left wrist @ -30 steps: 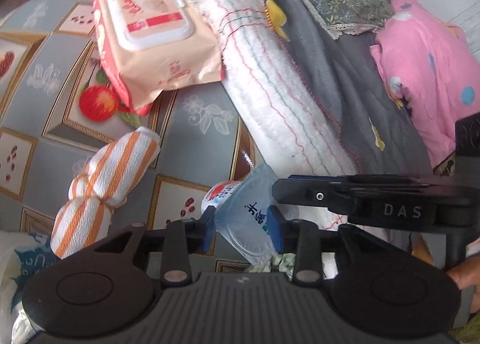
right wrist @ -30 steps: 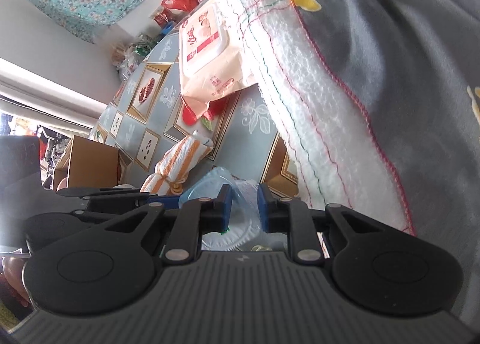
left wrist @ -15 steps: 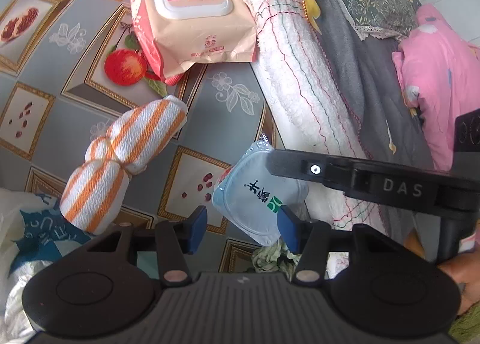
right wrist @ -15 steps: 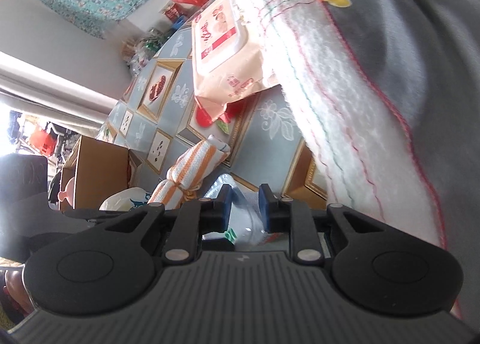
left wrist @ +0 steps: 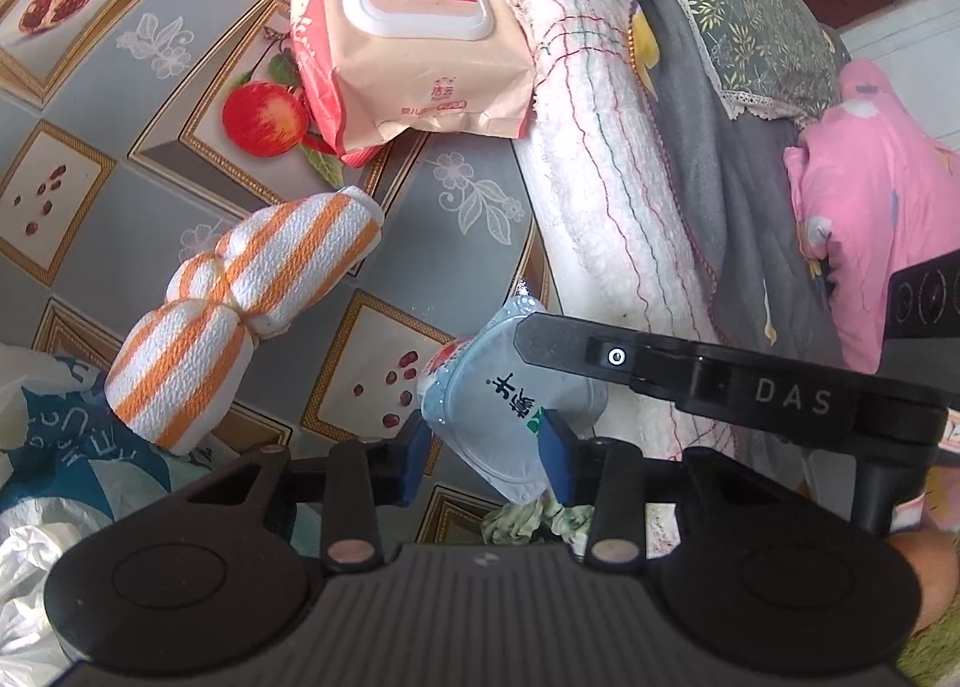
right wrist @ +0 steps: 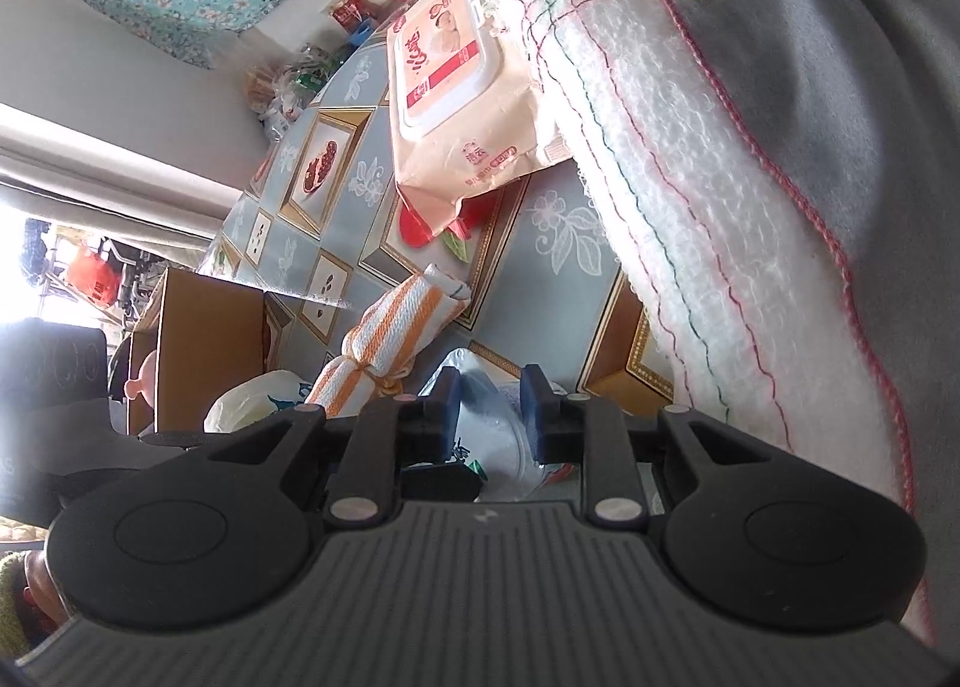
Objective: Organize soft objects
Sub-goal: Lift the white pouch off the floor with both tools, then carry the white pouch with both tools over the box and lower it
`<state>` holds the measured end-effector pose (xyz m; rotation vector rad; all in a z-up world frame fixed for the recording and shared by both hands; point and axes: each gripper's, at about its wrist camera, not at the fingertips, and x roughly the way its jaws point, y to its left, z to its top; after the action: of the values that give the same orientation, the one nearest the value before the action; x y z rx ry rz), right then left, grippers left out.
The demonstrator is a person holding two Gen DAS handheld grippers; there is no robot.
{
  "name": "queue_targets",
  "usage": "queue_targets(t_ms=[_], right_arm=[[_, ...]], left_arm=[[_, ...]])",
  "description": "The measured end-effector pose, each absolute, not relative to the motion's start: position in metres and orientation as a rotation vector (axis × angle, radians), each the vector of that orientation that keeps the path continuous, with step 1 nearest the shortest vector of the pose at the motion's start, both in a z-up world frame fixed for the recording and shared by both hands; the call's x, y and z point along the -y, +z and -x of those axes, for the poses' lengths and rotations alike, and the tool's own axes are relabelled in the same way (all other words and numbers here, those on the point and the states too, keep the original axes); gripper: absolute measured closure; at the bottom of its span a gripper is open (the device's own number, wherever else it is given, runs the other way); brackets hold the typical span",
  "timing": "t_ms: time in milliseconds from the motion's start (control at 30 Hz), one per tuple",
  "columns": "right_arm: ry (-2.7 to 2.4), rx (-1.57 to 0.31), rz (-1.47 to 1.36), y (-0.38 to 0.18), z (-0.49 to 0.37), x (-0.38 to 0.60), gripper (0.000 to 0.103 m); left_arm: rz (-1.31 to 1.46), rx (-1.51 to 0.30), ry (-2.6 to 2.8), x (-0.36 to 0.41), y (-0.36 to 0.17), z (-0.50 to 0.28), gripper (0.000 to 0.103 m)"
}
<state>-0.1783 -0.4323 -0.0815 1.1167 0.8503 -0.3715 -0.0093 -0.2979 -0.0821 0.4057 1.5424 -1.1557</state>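
The left gripper point(left wrist: 483, 450) is closing its jaws on a clear plastic packet point(left wrist: 510, 405), which sits between the blue pads. The right gripper point(right wrist: 489, 414) is narrow, pinching the same packet's edge. Near the packet lies an orange-striped cloth roll point(left wrist: 240, 315); a wet-wipes pack point(left wrist: 414, 21) lies farther away, touching the white towel point(left wrist: 600, 159).
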Motion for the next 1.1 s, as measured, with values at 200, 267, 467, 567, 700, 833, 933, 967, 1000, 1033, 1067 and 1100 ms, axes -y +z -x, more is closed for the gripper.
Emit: queue_targets(t_ms=[200, 267, 467, 567, 700, 833, 933, 967, 1000, 1033, 1067, 1100], right_arm=[[-0.352, -0.871, -1.124, -0.081, 0.177, 0.43, 0.081], [-0.346, -0.872, -1.142, -0.082, 0.179, 0.43, 0.081], [-0.354, -0.845, -1.175, -0.076, 0.184, 0.431, 0.08], [-0.358, -0.821, -1.198, -0.069, 0.186, 0.433, 0.08], [-0.364, -0.793, -1.214, -0.057, 0.187, 0.432, 0.08], [-0.382, -0.775, -1.199, -0.038, 0.183, 0.425, 0.08], [-0.397, -0.759, -1.196, -0.021, 0.18, 0.414, 0.08], [-0.398, -0.756, -1.193, -0.015, 0.177, 0.41, 0.08], [-0.398, -0.753, -1.191, -0.009, 0.175, 0.406, 0.08], [-0.397, -0.749, -1.187, -0.002, 0.172, 0.401, 0.08], [-0.394, -0.744, -1.184, 0.004, 0.17, 0.395, 0.08], [-0.389, -0.74, -1.182, 0.011, 0.166, 0.388, 0.08]], left_arm=[[-0.442, -1.529, -1.142, 0.299, -0.078, 0.014, 0.062], [-0.451, -1.504, -1.138, 0.3, -0.075, 0.015, 0.063], [-0.454, -1.48, -1.131, 0.302, -0.067, 0.018, 0.064], [-0.444, -1.448, -1.135, 0.302, -0.056, 0.019, 0.064], [-0.431, -1.411, -1.144, 0.3, -0.041, 0.018, 0.064], [-0.413, -1.388, -1.162, 0.292, -0.027, 0.015, 0.064], [-0.402, -1.373, -1.178, 0.282, -0.013, 0.01, 0.065], [-0.398, -1.368, -1.182, 0.278, -0.008, 0.008, 0.065], [-0.394, -1.363, -1.185, 0.274, -0.002, 0.006, 0.065], [-0.387, -1.358, -1.187, 0.268, 0.003, 0.003, 0.065], [-0.38, -1.355, -1.186, 0.262, 0.01, 0.0, 0.065], [-0.374, -1.351, -1.184, 0.255, 0.017, -0.004, 0.065]])
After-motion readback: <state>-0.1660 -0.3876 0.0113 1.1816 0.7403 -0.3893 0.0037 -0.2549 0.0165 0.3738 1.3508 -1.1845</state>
